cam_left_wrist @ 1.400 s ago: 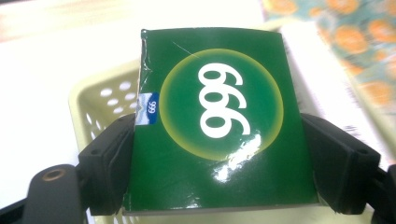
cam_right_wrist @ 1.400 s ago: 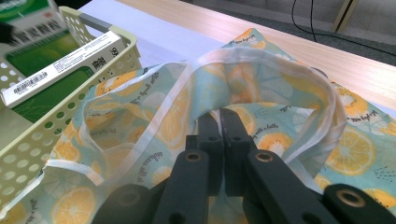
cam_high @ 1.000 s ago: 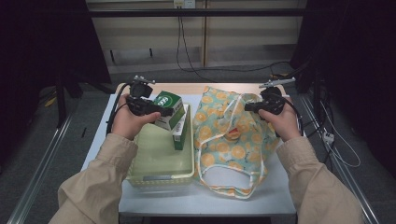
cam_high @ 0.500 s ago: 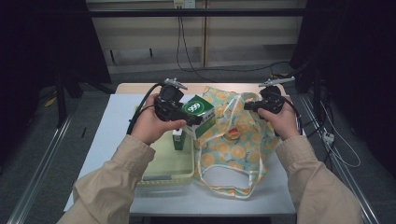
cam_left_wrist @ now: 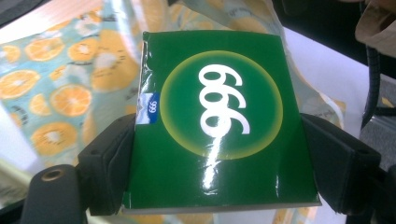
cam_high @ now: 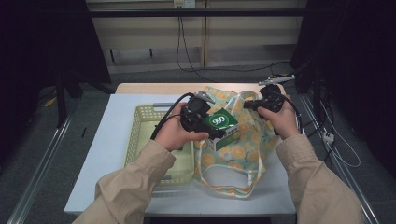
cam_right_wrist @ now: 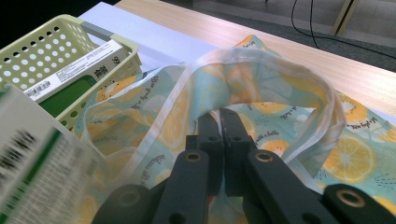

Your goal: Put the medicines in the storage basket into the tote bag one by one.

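A green box marked 999 [cam_high: 224, 122] [cam_left_wrist: 219, 107] is clamped between the jaws of my left gripper [cam_high: 215, 130] [cam_left_wrist: 222, 163], which is shut on its two sides. It hangs over the orange-print fabric bag [cam_high: 243, 154] [cam_left_wrist: 56, 93], just right of the pale yellow basket [cam_high: 140, 135]. My right gripper [cam_high: 250, 105] [cam_right_wrist: 222, 126] is shut on the bag [cam_right_wrist: 355, 154] at its far rim, by the white strap [cam_right_wrist: 261, 60] that loops over the jaws, and it holds that edge raised.
A second box [cam_right_wrist: 79, 65] lies in the perforated basket [cam_right_wrist: 46, 51]. The basket and the bag rest on a white mat [cam_high: 102, 154] over a wooden table. Cables run across the floor beyond the table and on its right side.
My left gripper has carried the green box to the right, from above the basket to above the bag. The right gripper has stayed put on the bag.
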Tool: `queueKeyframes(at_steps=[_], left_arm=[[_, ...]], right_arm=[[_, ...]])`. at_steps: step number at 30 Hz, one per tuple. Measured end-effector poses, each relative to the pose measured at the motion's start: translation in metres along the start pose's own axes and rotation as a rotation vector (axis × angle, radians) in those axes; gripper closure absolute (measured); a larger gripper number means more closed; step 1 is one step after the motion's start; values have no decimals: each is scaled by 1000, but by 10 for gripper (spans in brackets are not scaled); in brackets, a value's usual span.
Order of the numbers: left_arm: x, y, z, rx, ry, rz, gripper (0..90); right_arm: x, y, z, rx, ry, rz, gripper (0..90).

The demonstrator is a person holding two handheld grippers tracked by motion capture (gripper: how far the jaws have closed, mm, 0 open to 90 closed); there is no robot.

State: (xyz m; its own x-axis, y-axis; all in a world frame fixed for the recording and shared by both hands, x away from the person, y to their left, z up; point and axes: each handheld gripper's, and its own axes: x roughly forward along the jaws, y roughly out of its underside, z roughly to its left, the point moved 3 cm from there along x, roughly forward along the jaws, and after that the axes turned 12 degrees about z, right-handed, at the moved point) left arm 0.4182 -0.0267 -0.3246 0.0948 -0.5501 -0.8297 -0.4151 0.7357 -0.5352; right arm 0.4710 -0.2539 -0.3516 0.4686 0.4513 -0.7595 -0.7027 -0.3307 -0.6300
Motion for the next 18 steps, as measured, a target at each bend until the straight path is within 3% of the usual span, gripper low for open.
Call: queueKeyframes(at_steps=[5,9,15,16,17,18], left_arm=[[21,-5,-1,-2,21,13,175],[33,-8,-4,2,66,11,175],[40,-13,-17,42,90,18,176],[40,-14,-19,48,70,28,175],[42,-15,-21,49,96,20,175],[44,-16,-21,56,96,23,176]], right_arm=[[-2,1,0,-2,0,0,899],[-4,1,-1,4,-1,-7,899],[-7,1,-3,9,2,-14,899],[-7,1,-4,10,3,-15,899],[-7,1,-3,11,2,-15,899],[-7,1,-3,9,1,-16,899]])
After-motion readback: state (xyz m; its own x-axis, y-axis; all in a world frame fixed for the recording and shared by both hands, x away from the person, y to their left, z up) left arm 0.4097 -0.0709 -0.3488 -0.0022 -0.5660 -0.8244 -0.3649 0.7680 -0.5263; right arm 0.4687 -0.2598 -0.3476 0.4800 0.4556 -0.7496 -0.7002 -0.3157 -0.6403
